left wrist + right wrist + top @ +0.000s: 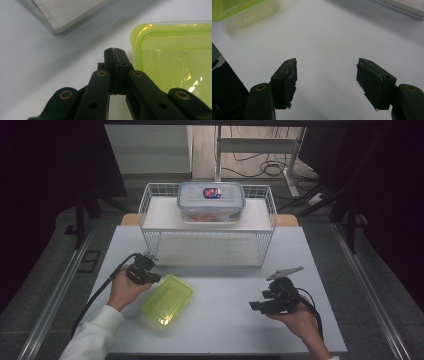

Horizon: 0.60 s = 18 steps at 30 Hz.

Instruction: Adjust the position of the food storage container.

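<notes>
Black jaws of my left gripper (115, 55) are pressed together with nothing between them, tips low over the table (225, 320) just beside the near-left corner of the yellow-green lidded container (175, 57), which lies on the near left of the tabletop. My right gripper (327, 77) hangs over bare table at the near right with its jaws standing wide and empty, well apart from the container. Beyond both, at the far side, a white wire rack (150, 215) carries a clear lidded box (211, 202) on its upper shelf. My worry from here: closed tips nudged against the container's rim would likely skate the light tub across the smooth surface rather than catch it, and jaws brought down shut cannot take hold at all. From above, my hand covers the left gripper's tips, so contact with the container is hard to judge; the clear box's contents are only an orange blur, and the container runs off the edge of the left gripper view.
</notes>
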Motion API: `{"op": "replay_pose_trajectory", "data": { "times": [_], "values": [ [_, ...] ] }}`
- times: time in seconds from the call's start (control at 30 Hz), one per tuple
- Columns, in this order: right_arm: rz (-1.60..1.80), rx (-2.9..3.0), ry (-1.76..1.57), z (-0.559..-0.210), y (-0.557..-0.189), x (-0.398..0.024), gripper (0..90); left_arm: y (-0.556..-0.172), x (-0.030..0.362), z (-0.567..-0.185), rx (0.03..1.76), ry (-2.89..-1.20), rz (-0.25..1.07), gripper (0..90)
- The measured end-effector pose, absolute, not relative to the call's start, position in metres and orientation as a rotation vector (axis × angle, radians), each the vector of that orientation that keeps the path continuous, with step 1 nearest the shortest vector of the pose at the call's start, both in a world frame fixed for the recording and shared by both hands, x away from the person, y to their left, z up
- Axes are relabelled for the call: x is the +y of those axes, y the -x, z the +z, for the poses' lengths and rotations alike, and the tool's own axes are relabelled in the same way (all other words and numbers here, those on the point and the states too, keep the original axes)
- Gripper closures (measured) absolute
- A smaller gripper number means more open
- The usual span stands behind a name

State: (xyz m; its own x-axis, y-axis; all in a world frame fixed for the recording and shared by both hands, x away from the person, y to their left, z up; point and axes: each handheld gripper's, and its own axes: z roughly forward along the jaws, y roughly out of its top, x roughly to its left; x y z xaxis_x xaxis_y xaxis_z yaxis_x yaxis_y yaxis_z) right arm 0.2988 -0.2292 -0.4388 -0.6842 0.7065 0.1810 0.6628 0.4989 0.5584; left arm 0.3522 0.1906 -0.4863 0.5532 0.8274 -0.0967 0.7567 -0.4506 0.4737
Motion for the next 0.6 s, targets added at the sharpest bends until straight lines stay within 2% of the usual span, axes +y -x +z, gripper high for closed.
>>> {"op": "replay_pose_trajectory", "data": {
  "times": [0.3, 0.37, 0.6],
  "values": [
    [0.940, 2.651, -1.249, -0.441, -0.301, -0.230, 32.7, -0.356, 0.155, -0.485, 1.214, -2.320, 0.143, 89.8],
    [0.942, 2.649, -1.252, -0.441, -0.301, -0.230, 32.7, -0.356, 0.151, -0.488, 1.208, -2.299, 0.092, 89.7],
    [0.931, 2.660, -1.252, -0.445, -0.302, -0.230, 32.7, -0.354, 0.147, -0.490, 1.193, -2.263, 0.052, 89.8]
  ]
}}
